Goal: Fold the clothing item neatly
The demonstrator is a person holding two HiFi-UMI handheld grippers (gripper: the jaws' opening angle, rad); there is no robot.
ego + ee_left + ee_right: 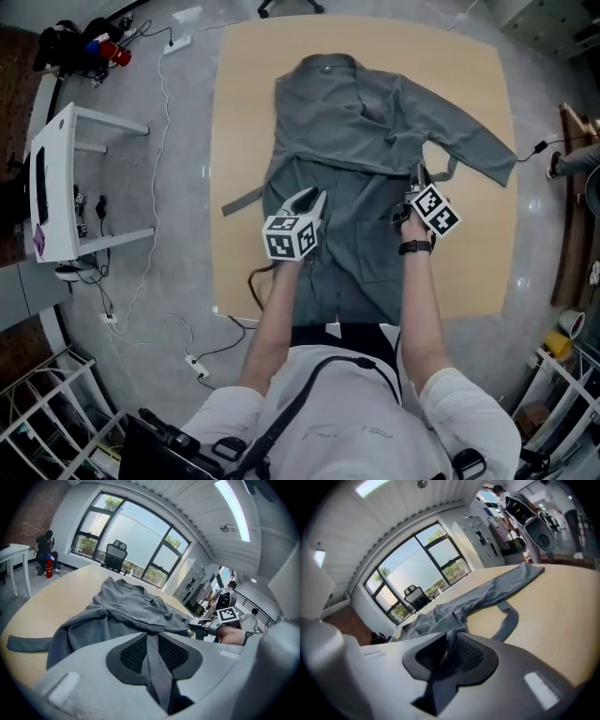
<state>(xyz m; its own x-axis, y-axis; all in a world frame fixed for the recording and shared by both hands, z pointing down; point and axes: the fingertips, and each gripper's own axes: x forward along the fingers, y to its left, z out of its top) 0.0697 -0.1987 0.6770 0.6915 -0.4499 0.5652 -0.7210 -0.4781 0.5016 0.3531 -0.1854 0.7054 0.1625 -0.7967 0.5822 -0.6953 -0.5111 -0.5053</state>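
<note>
The left gripper [152, 651] is clenched on a fold of the grey robe [366, 131], at the middle left of the robe. The right gripper [449, 654] is at the middle right, just near of the sleeve [469, 141]. Its jaws are opening, with a fold of cloth between them. The robe lies spread on the table [244, 103], collar far, hem at the near edge. One belt end [242, 200] lies out to the left.

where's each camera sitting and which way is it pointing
Head view: on the head, steeply down at the garment on the table; forearms, left gripper, right gripper show.
Left gripper view: on that gripper, along jaws clamping garment, toward windows.
Right gripper view: likewise toward windows; jaws opening, garment between.
Gripper views share garment, windows.
</note>
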